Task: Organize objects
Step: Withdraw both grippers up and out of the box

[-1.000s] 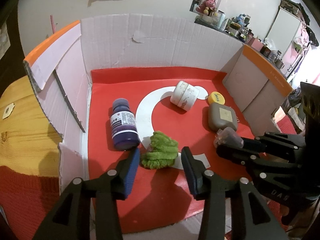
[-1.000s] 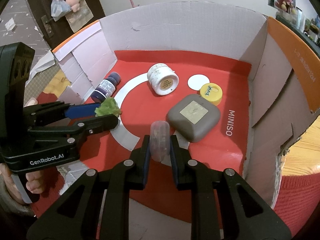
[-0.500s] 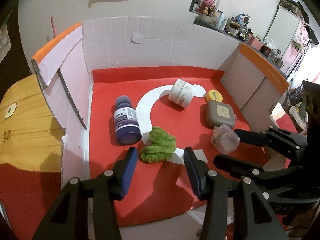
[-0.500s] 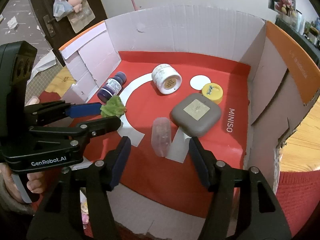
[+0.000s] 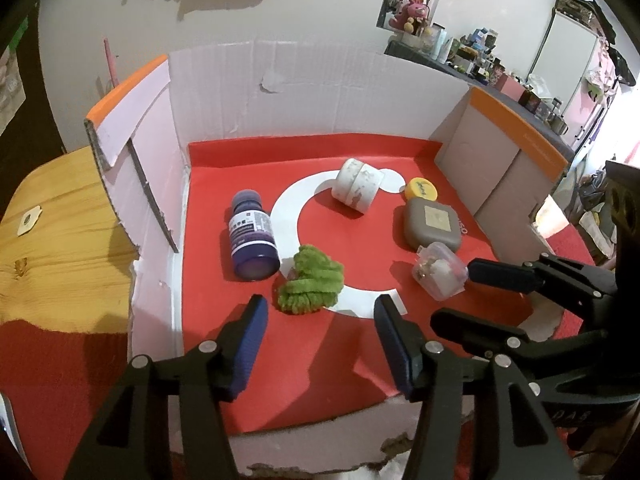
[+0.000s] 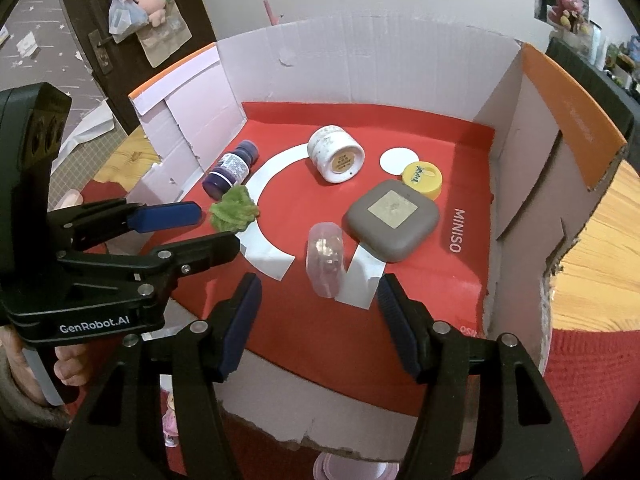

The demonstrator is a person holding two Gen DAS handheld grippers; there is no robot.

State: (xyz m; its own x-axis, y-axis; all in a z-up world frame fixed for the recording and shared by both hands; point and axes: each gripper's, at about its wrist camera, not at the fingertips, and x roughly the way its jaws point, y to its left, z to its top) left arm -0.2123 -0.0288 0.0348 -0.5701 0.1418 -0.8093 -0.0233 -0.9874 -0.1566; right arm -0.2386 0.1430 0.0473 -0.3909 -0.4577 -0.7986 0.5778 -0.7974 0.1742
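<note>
Inside an open cardboard box with a red floor [image 5: 360,368] [image 6: 460,280] lie a purple bottle [image 5: 252,236] [image 6: 230,168], a green fuzzy cloth [image 5: 310,286] [image 6: 234,214], a white jar on its side [image 5: 358,185] [image 6: 336,154], a yellow cap [image 5: 420,189] [image 6: 422,176], a grey square case [image 5: 431,222] [image 6: 392,220] and a small clear plastic box [image 5: 439,276] [image 6: 325,258]. My left gripper [image 5: 318,340] [image 6: 206,228] is open just short of the green cloth. My right gripper [image 6: 318,322] [image 5: 472,292] is open and empty, behind the clear box.
The box has tall white walls at the left, back and right, with orange-edged flaps [image 5: 124,92] [image 6: 572,116]. It stands on a wooden table [image 5: 48,240] with a red cloth [image 6: 592,380]. The front box edge is low and torn.
My right gripper let go of the clear plastic box, which now lies on the red floor, and opened wide. Both grippers drew back toward the front of the box.
</note>
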